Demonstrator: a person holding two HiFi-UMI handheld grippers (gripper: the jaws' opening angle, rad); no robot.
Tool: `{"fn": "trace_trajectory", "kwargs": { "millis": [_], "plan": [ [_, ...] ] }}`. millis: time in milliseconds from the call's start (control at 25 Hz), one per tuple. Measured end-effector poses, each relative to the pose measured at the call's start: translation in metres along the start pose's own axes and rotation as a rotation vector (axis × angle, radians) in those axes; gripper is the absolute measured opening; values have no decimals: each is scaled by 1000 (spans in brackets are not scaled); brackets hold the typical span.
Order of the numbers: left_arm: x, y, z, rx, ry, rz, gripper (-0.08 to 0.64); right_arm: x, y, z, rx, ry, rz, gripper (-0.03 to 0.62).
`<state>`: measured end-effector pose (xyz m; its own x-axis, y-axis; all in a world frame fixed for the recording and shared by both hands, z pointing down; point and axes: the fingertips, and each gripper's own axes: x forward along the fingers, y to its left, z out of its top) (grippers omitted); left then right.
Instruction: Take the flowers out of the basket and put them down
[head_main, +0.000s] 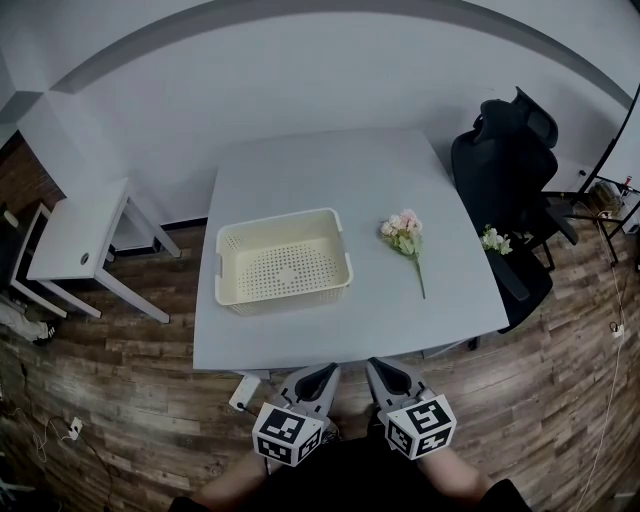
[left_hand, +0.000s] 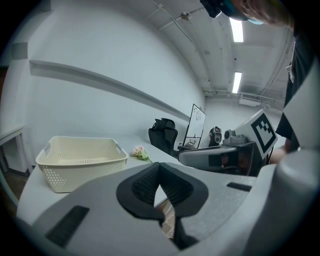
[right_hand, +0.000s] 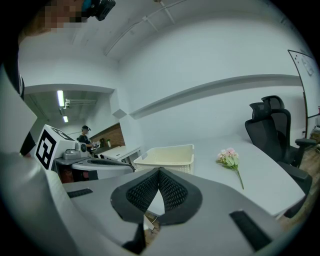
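one pink-and-white flower sprig (head_main: 405, 237) lies flat on the grey table (head_main: 330, 170), to the right of the basket (head_main: 290, 294) and clear of it. it would likely handle as very light and soft: the petals would crush or shed under a hard pinch, and the thin stem would bend easily. the safest hold seems to be on the stem just below the blooms, where the leaves thicken it, since the bare end is so slim it could slip between closed pads. the sprig has a small cluster of pale pink and cream blooms with green leaves, and one narrow green stem trails toward the near table edge. a second bunch, the white flowers (head_main: 493, 240), sits further right of the basket, off the table on the black office chair (head_main: 505, 170).

the cream perforated basket holds nothing, so the task looks finished or nearly so.

on the near side of the basket, past the table edge, the left gripper (head_main: 322, 376) and right gripper (head_main: 385, 372) hang side by side. each has its jaws pressed together with nothing between them.
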<state>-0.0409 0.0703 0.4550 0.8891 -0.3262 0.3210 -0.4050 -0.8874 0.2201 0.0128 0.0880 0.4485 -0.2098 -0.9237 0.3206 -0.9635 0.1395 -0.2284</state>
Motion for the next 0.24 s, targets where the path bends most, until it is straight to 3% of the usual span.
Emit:
{"fn": "trace_trajectory", "kwargs": {
  "millis": [240],
  "plan": [
    [0, -2, 1, 2, 1, 2, 6, -2, 0, 0, 3, -2, -1, 21]
  ]
}}
